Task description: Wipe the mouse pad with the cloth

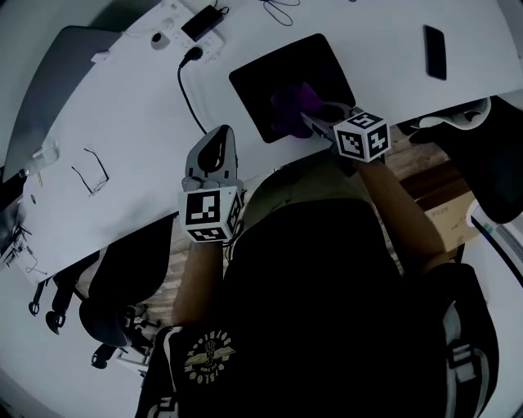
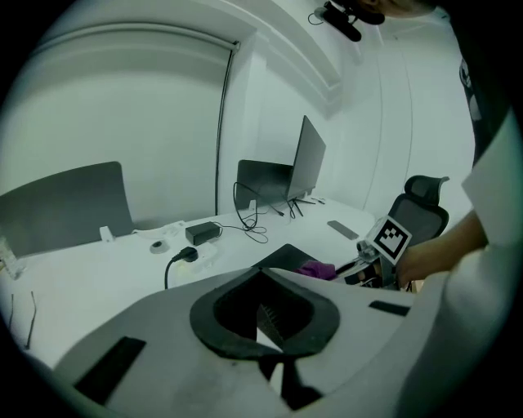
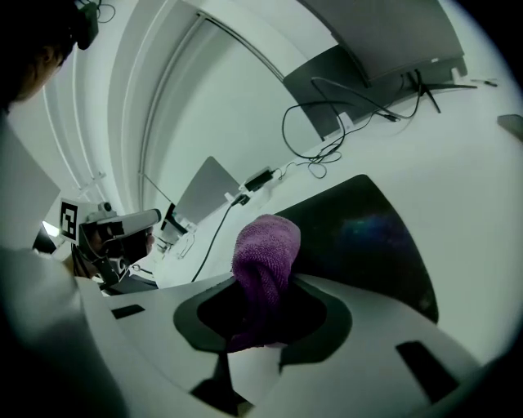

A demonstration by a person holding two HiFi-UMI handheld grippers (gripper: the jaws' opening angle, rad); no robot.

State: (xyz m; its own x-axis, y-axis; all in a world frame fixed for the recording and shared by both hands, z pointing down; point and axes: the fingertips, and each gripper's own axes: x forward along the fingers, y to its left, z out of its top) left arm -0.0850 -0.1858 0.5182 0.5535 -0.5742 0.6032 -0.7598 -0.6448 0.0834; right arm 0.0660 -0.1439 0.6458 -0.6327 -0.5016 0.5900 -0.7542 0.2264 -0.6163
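Note:
The black mouse pad (image 1: 282, 77) lies on the white table near its front edge, and also shows in the right gripper view (image 3: 368, 237). A bunched purple cloth (image 1: 294, 101) rests on the pad's near part. My right gripper (image 1: 320, 121) is shut on the cloth (image 3: 265, 249), which sticks up from between its jaws (image 3: 261, 318). My left gripper (image 1: 216, 140) hovers over the bare table to the left of the pad, jaws together with nothing between them (image 2: 265, 322). From the left gripper view, the pad (image 2: 282, 258), the cloth (image 2: 317, 268) and the right gripper's marker cube (image 2: 392, 238) show to the right.
A power adapter (image 1: 200, 23) and a black cable (image 1: 189, 90) lie left of the pad. Glasses (image 1: 91, 171) sit at far left and a phone (image 1: 435, 51) at the right. A monitor (image 2: 306, 163) stands behind. Office chairs (image 1: 122, 286) stand by the table edge.

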